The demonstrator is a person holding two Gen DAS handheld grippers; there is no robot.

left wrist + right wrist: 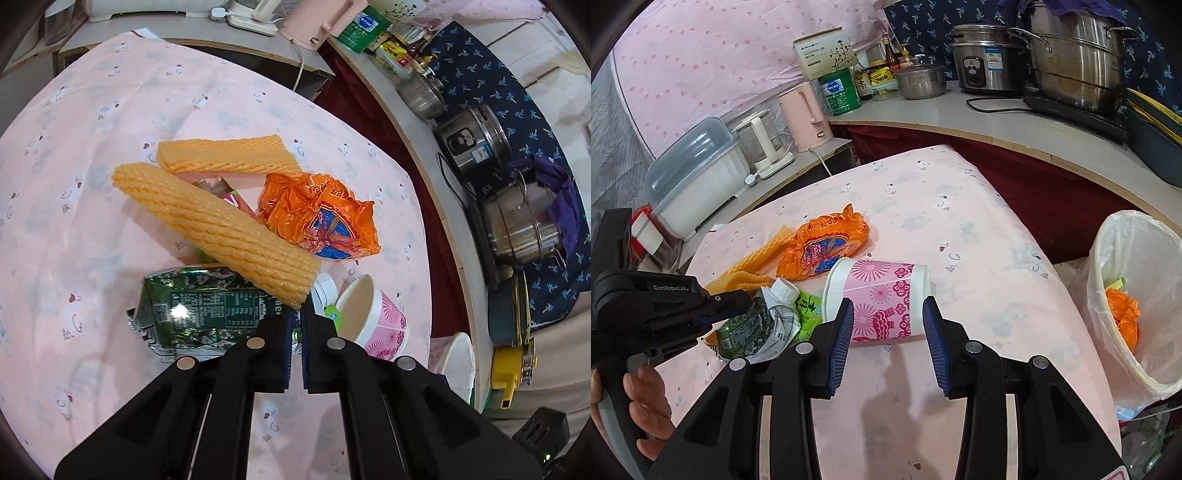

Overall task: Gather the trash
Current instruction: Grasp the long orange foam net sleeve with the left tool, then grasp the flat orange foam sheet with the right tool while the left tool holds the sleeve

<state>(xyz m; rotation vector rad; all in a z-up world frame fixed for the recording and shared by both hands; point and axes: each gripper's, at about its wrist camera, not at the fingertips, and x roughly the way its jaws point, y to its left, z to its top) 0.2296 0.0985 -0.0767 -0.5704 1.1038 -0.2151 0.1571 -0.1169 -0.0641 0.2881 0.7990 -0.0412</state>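
We have trash heaped on the pink-clothed bench (92, 122), with the lined waste bin (1137, 236) standing off its edge at about 3 o'clock in the right wrist view, already holding an orange wrapper.

Our left gripper (295, 314) has its jaws nearly together, only a thin slit between them, pinching the near end of an orange foam fruit net (218, 225) that slants up toward 10 o'clock. We judge it to be held, though the contact itself is partly hidden. A second foam net (225, 153) lies flat at 12 o'clock, a crumpled orange snack bag (321, 214) at 1 o'clock, and a crushed green drink carton (195, 306) just under the held net at 9 o'clock of the jaws.

Our right gripper (888, 328) has its jaws wide open and holds nothing. They straddle a pink-patterned paper cup (879, 295) that lies on its side, mouth toward 9 o'clock; the blue pads sit either side of the cup's wall, close but apparently not yet pressing.

To do this step well, we would ease the right jaws a little further forward so the pads bear on the middle of the cup, not its edge, then shut gently: paper cups crush and slip out if squeezed hard. We would lift clear of the carton before swinging toward the bin at 3 o'clock. On the left, we would raise the net straight up so it does not drag the snack bag or carton along.
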